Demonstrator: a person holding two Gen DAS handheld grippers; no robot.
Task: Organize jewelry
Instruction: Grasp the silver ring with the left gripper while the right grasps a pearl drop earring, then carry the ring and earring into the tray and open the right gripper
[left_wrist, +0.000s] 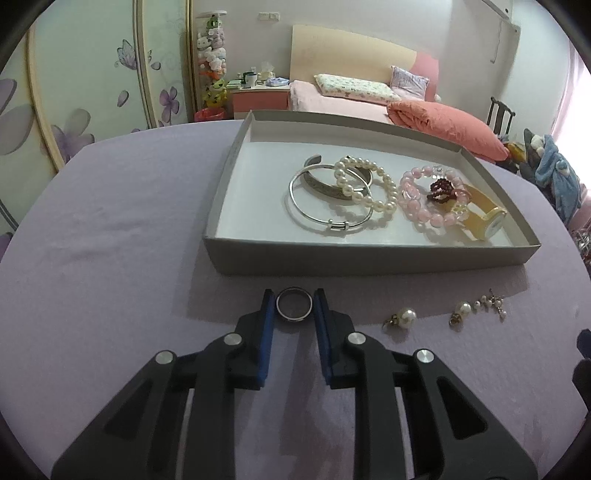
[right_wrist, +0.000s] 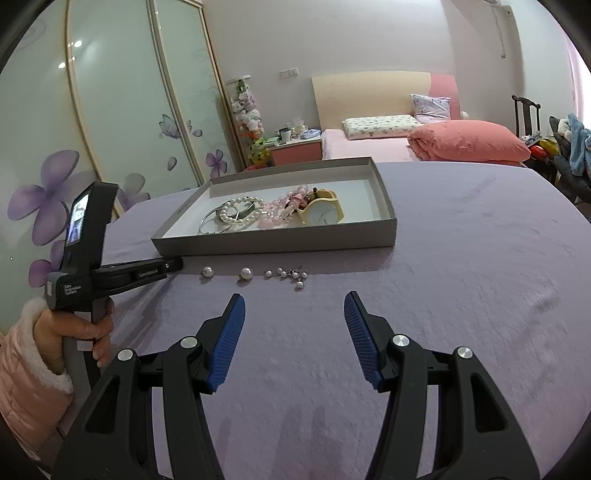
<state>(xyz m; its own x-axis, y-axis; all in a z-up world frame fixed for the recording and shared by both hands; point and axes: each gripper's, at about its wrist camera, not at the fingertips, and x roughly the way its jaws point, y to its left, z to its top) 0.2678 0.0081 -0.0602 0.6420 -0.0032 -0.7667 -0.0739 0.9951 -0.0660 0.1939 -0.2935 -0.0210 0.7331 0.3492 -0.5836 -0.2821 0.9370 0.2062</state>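
Ring (left_wrist: 294, 303) on lavender counter (left_wrist: 110, 229) between left gripper (left_wrist: 294, 306) jaws, pads flanking, contact unclear, right gripper (right_wrist: 294, 308) jaws spread wide, holding nothing, tray (left_wrist: 369, 254) beyond

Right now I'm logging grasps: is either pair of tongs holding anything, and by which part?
The left tongs bracket the ring across its outer band; actual contact cannot be told. The right tongs are open, holding nothing.

Lilac-covered table (left_wrist: 110, 229): grey tray (left_wrist: 369, 254), ring (left_wrist: 294, 303), pearl earrings (left_wrist: 404, 316), perhaps a beaded pendant (left_wrist: 491, 303).

Soft even indoor light, faint shadows, strong fisheye bending, dark vignetted corners, slight haze
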